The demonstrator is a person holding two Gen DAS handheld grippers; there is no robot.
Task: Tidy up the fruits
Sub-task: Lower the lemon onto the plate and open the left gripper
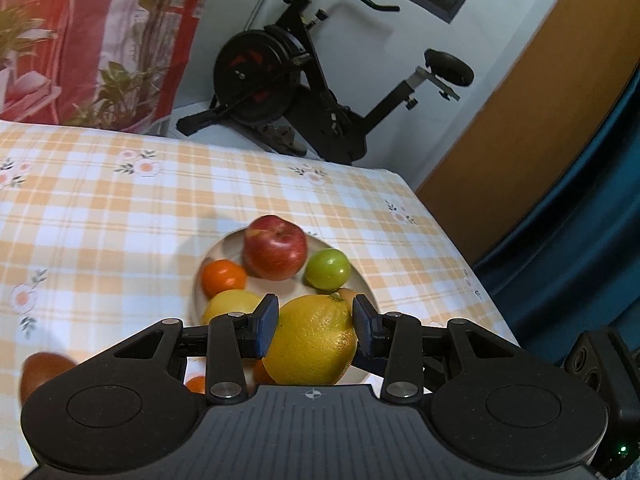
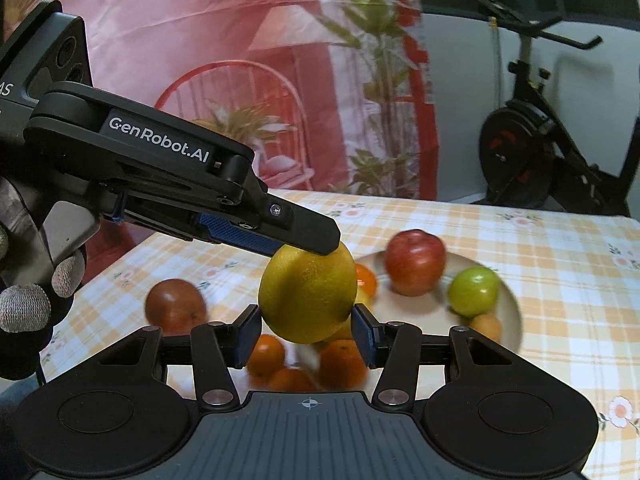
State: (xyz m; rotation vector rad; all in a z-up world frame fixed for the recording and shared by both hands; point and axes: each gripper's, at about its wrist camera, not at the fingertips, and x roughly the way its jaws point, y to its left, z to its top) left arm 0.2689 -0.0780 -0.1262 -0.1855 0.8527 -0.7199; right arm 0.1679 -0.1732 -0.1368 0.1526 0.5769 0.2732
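A large yellow citrus fruit [image 1: 314, 340] is held above the plate's near edge. My left gripper [image 1: 315, 326] is shut on it, seen from the side in the right wrist view [image 2: 304, 246]. My right gripper [image 2: 306, 330] has its pads against the same fruit [image 2: 308, 294], one on each side. The round cream plate [image 1: 224, 248] holds a red apple [image 1: 275, 248], a green fruit [image 1: 328, 269], a small orange [image 1: 223, 278], a yellow fruit [image 1: 230, 306] and a small pale orange fruit [image 2: 486, 327].
A dark red-orange fruit [image 2: 175, 306] and several small oranges [image 2: 340, 362] lie on the checked tablecloth [image 1: 100, 208] left of the plate. An exercise bike [image 1: 304, 80] and a floral curtain [image 1: 80, 40] stand beyond the table's far edge.
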